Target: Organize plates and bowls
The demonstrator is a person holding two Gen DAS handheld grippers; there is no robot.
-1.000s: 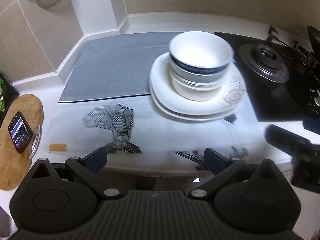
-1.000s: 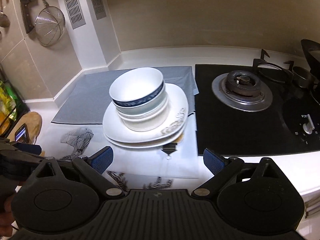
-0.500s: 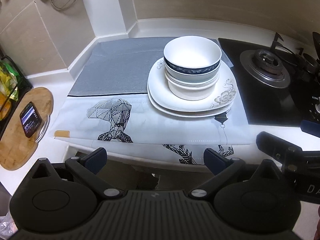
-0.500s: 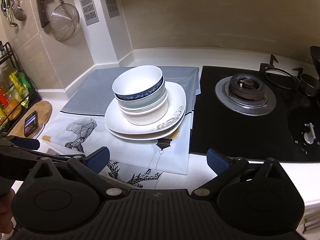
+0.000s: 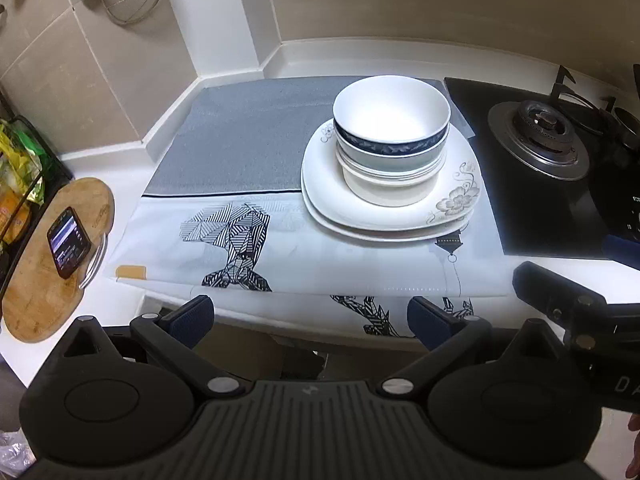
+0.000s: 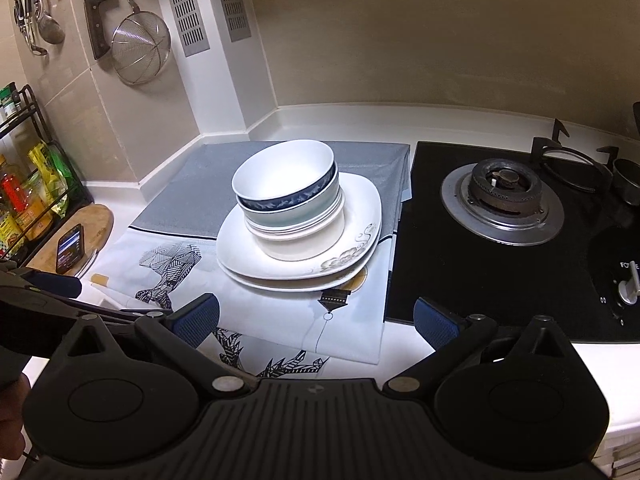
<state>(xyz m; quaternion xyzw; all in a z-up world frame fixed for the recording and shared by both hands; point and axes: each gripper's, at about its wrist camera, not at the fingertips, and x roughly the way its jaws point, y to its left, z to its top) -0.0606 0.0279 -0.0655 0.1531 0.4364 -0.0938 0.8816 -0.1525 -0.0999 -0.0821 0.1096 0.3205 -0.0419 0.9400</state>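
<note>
A stack of bowls (image 5: 390, 140), topped by a white bowl with a dark blue band, stands on two white square plates (image 5: 320, 184) with a flower print. The stack sits on a cloth on the counter; it also shows in the right wrist view (image 6: 288, 196), on the plates (image 6: 240, 252). My left gripper (image 5: 310, 316) is open and empty at the counter's front edge, short of the stack. My right gripper (image 6: 316, 316) is open and empty, also back from the stack. Each gripper shows at the edge of the other's view.
A grey mat (image 5: 240, 140) and a white patterned cloth (image 5: 280, 248) cover the counter. A black gas hob (image 6: 504, 196) is on the right. A wooden board (image 5: 44, 272) with a phone (image 5: 68, 240) lies at left beside a rack. A strainer (image 6: 140, 46) and knife hang on the wall.
Both grippers have drawn back and risen from the stack, so it looks smaller and farther. Both stay open. The dishes have not moved.
</note>
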